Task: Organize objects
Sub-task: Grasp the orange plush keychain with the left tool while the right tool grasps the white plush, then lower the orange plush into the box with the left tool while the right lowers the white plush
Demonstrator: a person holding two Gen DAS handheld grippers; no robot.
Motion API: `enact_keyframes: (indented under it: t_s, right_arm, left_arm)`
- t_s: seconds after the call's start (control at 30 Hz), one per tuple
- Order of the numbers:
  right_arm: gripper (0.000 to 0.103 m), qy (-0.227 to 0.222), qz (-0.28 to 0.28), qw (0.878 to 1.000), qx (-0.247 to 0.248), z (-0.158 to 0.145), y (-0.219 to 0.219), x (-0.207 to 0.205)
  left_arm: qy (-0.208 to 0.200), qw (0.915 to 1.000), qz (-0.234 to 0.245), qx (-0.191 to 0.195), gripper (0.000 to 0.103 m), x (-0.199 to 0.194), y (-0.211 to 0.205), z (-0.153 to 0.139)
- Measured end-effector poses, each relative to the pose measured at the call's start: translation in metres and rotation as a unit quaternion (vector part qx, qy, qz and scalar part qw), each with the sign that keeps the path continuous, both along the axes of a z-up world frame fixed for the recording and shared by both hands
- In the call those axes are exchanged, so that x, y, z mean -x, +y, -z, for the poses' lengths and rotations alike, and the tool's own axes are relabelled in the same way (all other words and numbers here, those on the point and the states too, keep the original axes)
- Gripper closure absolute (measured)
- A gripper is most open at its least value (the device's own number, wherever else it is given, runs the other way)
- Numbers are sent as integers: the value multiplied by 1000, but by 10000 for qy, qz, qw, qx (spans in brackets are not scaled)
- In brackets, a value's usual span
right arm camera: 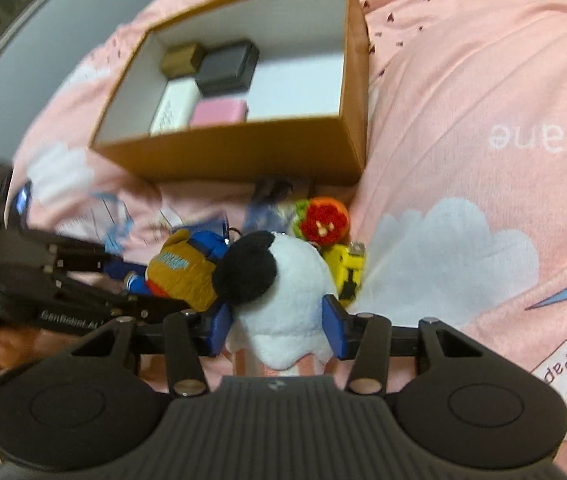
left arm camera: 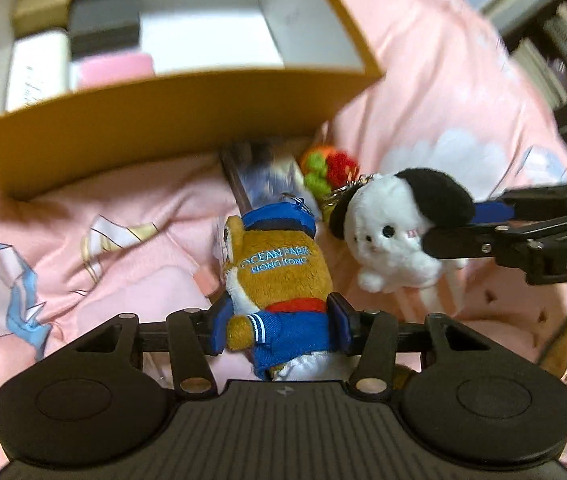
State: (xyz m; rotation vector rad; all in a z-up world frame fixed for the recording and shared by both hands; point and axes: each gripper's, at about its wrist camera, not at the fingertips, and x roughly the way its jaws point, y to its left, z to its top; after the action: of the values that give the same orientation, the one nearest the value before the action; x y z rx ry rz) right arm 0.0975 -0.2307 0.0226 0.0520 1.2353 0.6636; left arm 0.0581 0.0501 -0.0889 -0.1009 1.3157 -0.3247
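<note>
My left gripper (left arm camera: 279, 326) is shut on a brown plush in a blue sailor outfit (left arm camera: 279, 264), its blue pads pressing both sides. My right gripper (right arm camera: 277, 328) is shut on a white plush with black ears (right arm camera: 283, 280). In the left wrist view the right gripper (left arm camera: 455, 224) comes in from the right with the white plush (left arm camera: 387, 232). From the left of the right wrist view the left gripper (right arm camera: 151, 284) holds the brown plush (right arm camera: 181, 272). Both toys hang just in front of an open tan box (left arm camera: 143, 128) (right arm camera: 243, 152) with a white inside.
The box holds gold, black, white and pink small boxes (right arm camera: 219, 80) at its left side. A crocheted red and green charm (right arm camera: 323, 220), a yellow toy (right arm camera: 343, 268) and a blue packet (left arm camera: 271, 176) lie on the pink bedsheet (right arm camera: 463, 120). Bookshelves (left arm camera: 555, 40) stand beyond.
</note>
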Motion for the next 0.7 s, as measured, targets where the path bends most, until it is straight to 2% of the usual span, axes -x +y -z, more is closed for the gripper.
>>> enact_keyframes:
  t_s: [0.2,0.23,0.4,0.53,0.7]
  right_arm:
    - [53,-305,363,9980,-408,-19,2,1]
    - [54,-360,406,9973,-487,-23,2,1]
    - [54,-696,524,9924,-868,-50,8,-7]
    - [54,-984,631,9863,-1161,-73,11,-18]
    - [54,-1275,834,9786,-1380,-92,22,-43]
  left_arm:
    - [-953,9945,-376,199,47,-25,19,-60]
    - [-1072,9929,-447,235,47,-32,8,-69]
    - [-1680,9826,-681,400,47,-36,15,-92]
    - [-2070,9741,-780,464,47,-49,22,-116]
    - [-2369,9668,-808,521,47,-76,23,-140]
